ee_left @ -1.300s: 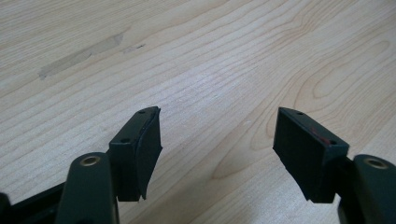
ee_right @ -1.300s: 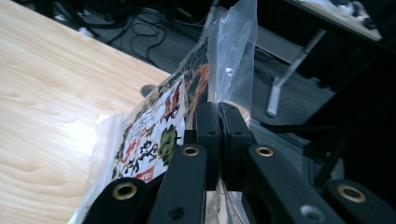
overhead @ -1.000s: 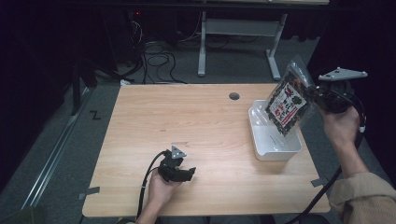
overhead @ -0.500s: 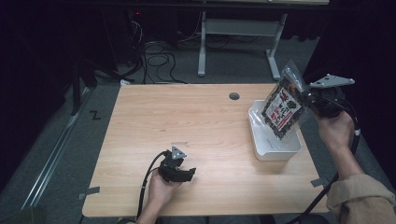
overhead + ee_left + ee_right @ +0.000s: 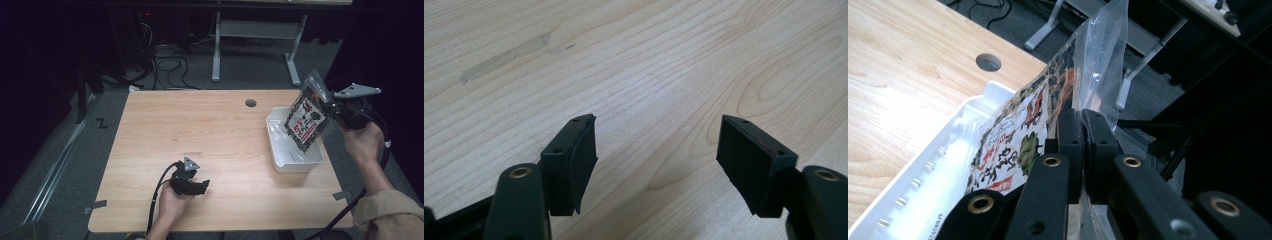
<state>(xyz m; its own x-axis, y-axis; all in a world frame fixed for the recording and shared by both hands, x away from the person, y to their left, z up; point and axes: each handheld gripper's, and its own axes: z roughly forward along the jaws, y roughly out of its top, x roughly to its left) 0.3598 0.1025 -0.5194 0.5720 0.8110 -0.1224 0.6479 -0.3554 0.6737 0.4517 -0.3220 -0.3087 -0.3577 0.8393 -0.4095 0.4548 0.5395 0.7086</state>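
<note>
Snack bag (image 5: pixel 305 124) held above white tray (image 5: pixel 281 159) near the bench's (image 5: pixel 200 125) right edge.
The bag is clamped by the right gripper (image 5: pixel 331 107); the left gripper (image 5: pixel 656 150), jaws apart and empty, is rested near the front edge.

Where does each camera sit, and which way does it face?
High view: above the person's side, facing forward and down at the table; both forearms, left gripper, right gripper.
Left gripper view: on that gripper, facing the tabletop; own jaws apart, empty.
Right gripper view: on that gripper, facing white tray; own jaws clamp snack bag.
High and right gripper views share bag and tray.
</note>
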